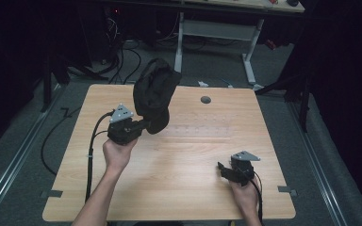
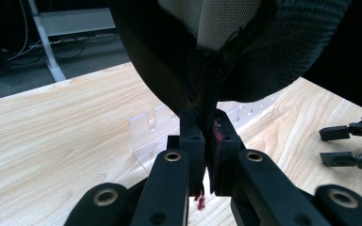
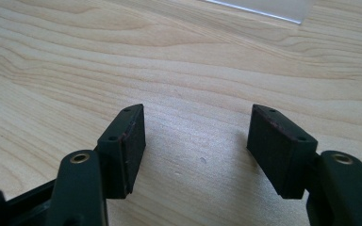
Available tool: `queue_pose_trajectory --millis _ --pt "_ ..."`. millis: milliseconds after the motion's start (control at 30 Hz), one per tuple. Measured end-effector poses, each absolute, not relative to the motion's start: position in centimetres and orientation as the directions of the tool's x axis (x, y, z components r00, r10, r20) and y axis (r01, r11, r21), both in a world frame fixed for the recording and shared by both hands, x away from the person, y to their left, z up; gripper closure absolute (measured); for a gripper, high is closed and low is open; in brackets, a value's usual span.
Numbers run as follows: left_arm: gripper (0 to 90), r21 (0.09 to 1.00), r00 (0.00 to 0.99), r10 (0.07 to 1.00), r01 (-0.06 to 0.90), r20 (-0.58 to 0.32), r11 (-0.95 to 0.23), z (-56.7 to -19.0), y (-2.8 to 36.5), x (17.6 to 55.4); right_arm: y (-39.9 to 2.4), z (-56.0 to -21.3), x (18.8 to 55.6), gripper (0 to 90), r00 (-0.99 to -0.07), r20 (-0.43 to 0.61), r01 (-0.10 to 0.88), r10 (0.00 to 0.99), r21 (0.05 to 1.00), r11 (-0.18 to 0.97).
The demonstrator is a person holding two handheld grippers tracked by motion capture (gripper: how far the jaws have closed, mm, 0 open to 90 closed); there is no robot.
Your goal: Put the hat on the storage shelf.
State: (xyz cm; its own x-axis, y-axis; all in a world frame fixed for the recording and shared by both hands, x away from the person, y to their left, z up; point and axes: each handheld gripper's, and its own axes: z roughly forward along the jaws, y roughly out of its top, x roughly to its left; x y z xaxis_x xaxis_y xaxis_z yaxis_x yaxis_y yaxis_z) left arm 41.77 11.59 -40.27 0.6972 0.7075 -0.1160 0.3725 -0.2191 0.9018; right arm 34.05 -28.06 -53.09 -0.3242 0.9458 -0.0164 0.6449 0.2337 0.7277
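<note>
Left tongs point(image 1: 147, 126): closed tight on a fold of the black cap, in the person's left hand point(image 1: 118, 154), left of the surface's middle in the high view.
Left tongs, close up point(image 2: 206, 134): two black jaws pressed together with dark fabric pinched between them; small red marks on the right pad and near the base.
Black cap point(image 1: 154, 94): lifted clear of the surface, hanging above and beyond the left tongs, tilted toward the far edge; dark outer cloth and a strap loop at its top.
Cap inside point(image 2: 219, 21): pale mesh lining visible at the top of the left gripper view, black textured fabric around it.
Right tongs point(image 1: 223, 170): wide open, nothing between the jaws, held low near the surface's near right corner by the right hand point(image 1: 245, 195).
Right tongs, close up point(image 3: 195, 136): two dark pads well apart, bare wood grain between them.
Clear plastic piece point(image 2: 146, 132): transparent slotted strip lying on the surface just beyond the left tongs, under the cap.
Surface point(image 1: 188, 160): light wooden tabletop with a round grey cable hole point(image 1: 205, 100) near its far edge.
Spacing: the two tongs well apart, the cap nearer the left side.
Cable point(image 1: 92, 150): black, trailing from the left tongs down the near left of the surface.
</note>
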Motion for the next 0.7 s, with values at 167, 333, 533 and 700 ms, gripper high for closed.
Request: queue_pose_trajectory --millis 167,333,533,700 --pt "86.4 0.892 0.684 0.721 0.387 -0.108 -0.233 -40.8 11.3 42.3 -28.1 -53.1 34.1 37.8 -0.324 -0.017 0.644 0.946 0.728 0.234" --pt "86.4 0.885 0.679 0.727 0.398 -0.107 -0.241 -41.2 11.0 42.7 -28.1 -53.1 34.0 37.8 -0.325 -0.017 0.644 0.946 0.728 0.234" --pt "86.4 0.881 0.675 0.73 0.405 -0.106 -0.246 -41.6 10.8 42.9 -28.1 -53.1 34.0 37.8 -0.324 -0.017 0.645 0.946 0.728 0.234" --pt "86.4 0.88 0.674 0.73 0.41 -0.113 -0.242 -41.9 10.5 43.1 -28.0 -53.1 34.0 37.7 -0.324 -0.017 0.645 0.946 0.727 0.234"
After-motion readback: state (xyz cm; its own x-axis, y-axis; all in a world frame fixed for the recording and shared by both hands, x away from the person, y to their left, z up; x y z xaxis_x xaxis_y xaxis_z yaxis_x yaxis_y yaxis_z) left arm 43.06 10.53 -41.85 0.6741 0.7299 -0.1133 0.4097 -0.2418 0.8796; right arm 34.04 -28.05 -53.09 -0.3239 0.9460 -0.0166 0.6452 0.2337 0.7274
